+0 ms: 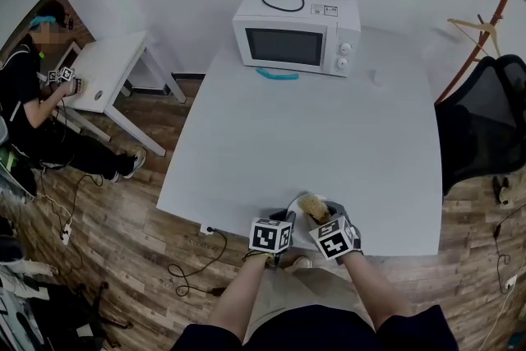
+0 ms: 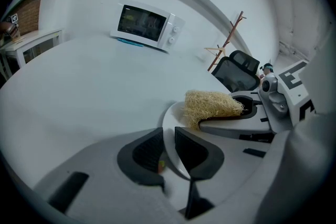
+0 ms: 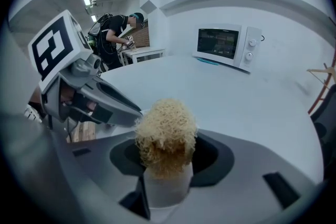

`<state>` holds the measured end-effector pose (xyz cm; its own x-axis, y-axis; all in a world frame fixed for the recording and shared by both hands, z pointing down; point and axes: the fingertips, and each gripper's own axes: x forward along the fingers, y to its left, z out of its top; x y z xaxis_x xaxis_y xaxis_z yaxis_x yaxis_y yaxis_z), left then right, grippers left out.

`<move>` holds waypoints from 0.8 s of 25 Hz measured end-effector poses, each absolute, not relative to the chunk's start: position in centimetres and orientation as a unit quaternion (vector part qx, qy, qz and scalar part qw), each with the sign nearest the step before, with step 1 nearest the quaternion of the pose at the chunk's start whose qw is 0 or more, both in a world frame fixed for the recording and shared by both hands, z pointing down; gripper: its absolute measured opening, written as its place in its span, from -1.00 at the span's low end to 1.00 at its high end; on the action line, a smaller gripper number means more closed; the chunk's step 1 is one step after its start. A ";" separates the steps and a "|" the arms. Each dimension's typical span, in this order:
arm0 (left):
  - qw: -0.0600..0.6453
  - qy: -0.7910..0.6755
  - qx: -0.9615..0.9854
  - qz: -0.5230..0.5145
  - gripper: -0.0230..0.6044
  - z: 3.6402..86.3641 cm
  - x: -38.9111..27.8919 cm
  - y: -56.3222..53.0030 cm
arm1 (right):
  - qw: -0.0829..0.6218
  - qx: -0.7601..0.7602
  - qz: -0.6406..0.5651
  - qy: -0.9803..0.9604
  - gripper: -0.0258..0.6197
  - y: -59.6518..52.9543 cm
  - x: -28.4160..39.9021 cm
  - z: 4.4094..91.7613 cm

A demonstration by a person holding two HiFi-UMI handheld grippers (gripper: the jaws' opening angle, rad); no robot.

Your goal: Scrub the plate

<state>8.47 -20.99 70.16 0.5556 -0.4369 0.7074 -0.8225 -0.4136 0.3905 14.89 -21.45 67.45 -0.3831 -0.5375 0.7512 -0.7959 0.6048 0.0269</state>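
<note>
Down at the near edge of the white table (image 1: 312,136) in the head view, the plate (image 1: 302,202) sits right by the rim, with both tools crowded over it. Left gripper (image 1: 289,216) comes at the plate's left side, right gripper (image 1: 317,214) at its right, and a straw-coloured loofah scrubber (image 1: 314,205) lies on top of the plate between them. Far end of the table has a white microwave (image 1: 296,33) with a black cable (image 1: 288,0) on its top and a small teal thing (image 1: 277,76) just in front of it. Off to the left a person (image 1: 33,94) sits at a small white desk (image 1: 107,70), and a black office chair (image 1: 485,119) stands to the right.

Left gripper view: the two dark pads are clamped on the plate's (image 2: 173,115) near rim, edge running straight up between them. Loofah (image 2: 210,106) rests on the plate's far part, just beyond the jaws, pinched at its right end by the other gripper (image 2: 245,112).

Right gripper view: jaws squeezed on the loofah (image 3: 165,131), which bulges up between them. White of the plate (image 3: 167,189) shows directly under it, touching as far as I can tell. Left gripper's jaw (image 3: 113,107) reaches in from the left, just beside the loofah
</note>
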 end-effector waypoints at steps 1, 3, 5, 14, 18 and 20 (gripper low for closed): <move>0.371 -0.394 0.799 0.260 -0.67 70.2 8.4 -20.9 | 0.371 0.410 0.177 -0.814 -0.35 -21.3 14.5 67.5; 0.370 -0.396 0.799 0.261 -0.67 70.1 8.3 -20.7 | 0.363 0.414 0.187 -0.814 -0.35 -20.8 14.2 67.6; 0.365 -0.400 0.799 0.261 -0.67 70.0 8.4 -20.8 | 0.352 0.421 0.198 -0.812 -0.35 -20.5 14.3 67.6; 0.355 -0.409 0.800 0.260 -0.67 69.8 8.3 -21.2 | 0.344 0.404 0.212 -0.821 -0.35 -18.2 13.7 67.7; 0.355 -0.411 0.798 0.261 -0.67 69.9 8.2 -21.1 | 0.356 0.384 0.209 -0.826 -0.35 -16.5 13.8 67.7; 0.353 -0.412 0.798 0.260 -0.67 69.8 8.3 -21.1 | 0.363 0.375 0.208 -0.827 -0.35 -15.8 14.1 67.7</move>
<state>8.29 -21.11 69.84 0.5244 -0.4741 0.7072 -0.8423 -0.4104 0.3494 14.15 -15.78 67.71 -0.4546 -0.4697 0.7568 -0.7714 0.6324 -0.0709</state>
